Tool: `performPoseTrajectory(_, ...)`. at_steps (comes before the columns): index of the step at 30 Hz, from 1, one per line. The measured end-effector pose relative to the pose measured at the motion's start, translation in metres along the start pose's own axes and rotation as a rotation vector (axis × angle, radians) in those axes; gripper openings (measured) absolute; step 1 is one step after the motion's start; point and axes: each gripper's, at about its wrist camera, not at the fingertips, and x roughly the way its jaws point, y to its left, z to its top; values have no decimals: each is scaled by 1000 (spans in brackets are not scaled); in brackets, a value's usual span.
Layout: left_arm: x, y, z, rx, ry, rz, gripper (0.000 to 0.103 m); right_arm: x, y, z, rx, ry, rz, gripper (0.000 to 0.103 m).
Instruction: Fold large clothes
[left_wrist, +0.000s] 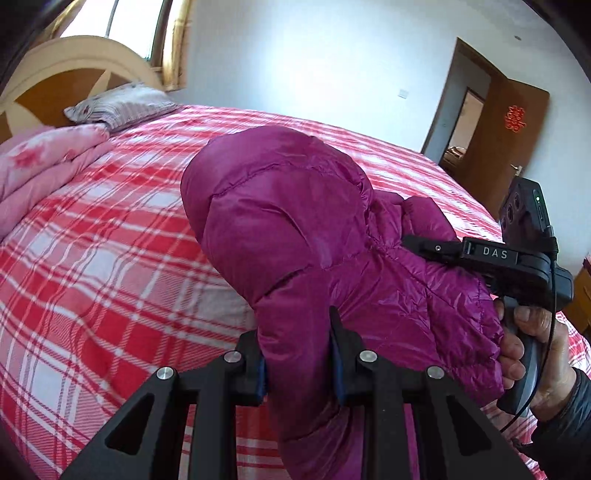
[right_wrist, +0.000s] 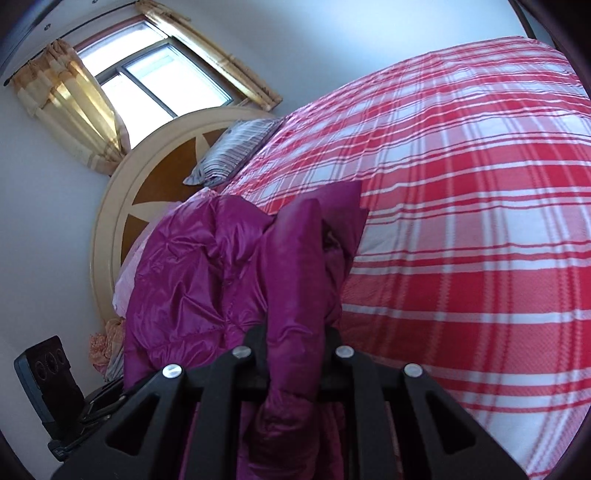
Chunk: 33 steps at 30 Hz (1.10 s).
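Left claw: the left gripper (left_wrist: 299, 354) is clamped on a thick fold of the purple down jacket (left_wrist: 295, 229), a finger pressing in on either side of the padding.
Right claw: the right gripper (right_wrist: 295, 347) pinches another bunch of the same jacket (right_wrist: 207, 266), which spills through and below its jaws. In the left view it (left_wrist: 436, 251) reaches in from the right, its tip lying on the jacket, and the person's hand (left_wrist: 532, 354) grips its handle.
Jacket: held up between the two claws, bulging forward and above the left claw, over the bed. Whether its lower end touches the sheet, I cannot tell.
Surface: a bed covered by a red and white plaid sheet (left_wrist: 96, 266); it spreads ahead of and to the left of the left claw, and ahead of and to the right of the right claw (right_wrist: 461, 229).
Bedding: a pink floral quilt (left_wrist: 44, 166) lies folded far left of the left claw; a striped pillow (left_wrist: 122, 103) sits beyond it, against the headboard (left_wrist: 62, 62).
Room ahead of left claw: white wall (left_wrist: 314, 51), and far right an open brown door (left_wrist: 513, 140) carrying a red paper ornament (left_wrist: 516, 118).
Room ahead of right claw: round headboard (right_wrist: 155, 177), a window (right_wrist: 155, 77) with yellow curtains (right_wrist: 74, 107) above it, upper left.
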Motion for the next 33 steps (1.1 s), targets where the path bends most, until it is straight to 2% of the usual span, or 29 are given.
performPoseTrajectory(4, 8, 16, -7, -29, 22, 9, 28, 22, 3, -4, 6, 33, 2, 17)
performPoseTrajectory(9, 15, 20, -18, -68, 26, 40, 47, 35, -6, -8, 43, 82, -6, 17)
performPoseTrajectory(13, 10, 19, -17, -79, 30, 55, 51, 36, -12, -10, 49, 112, -25, 20)
performPoseTrajectory(17, -17, 9, -15, -50, 6, 102, 52, 21, -7, -10, 20, 88, -92, 40)
performPoseTrajectory(18, -23, 6, -16, -41, -8, 106, 56, 16, -5, -10, 16, 77, -108, 47)
performPoseTrajectory(22, -65, -11, -18, 17, -91, 114, 67, -24, 12, -15, -33, 4, -181, 54)
performPoseTrajectory(24, -85, -20, -18, 37, -125, 122, 74, -48, 27, -20, -79, -46, -228, 73)
performPoseTrajectory(29, -121, -30, -15, 36, -192, 108, 81, -101, 64, -43, -145, -131, -253, 78)
performPoseTrajectory(33, -143, -37, -14, 40, -235, 88, 82, -131, 87, -59, -150, -183, -240, 92)
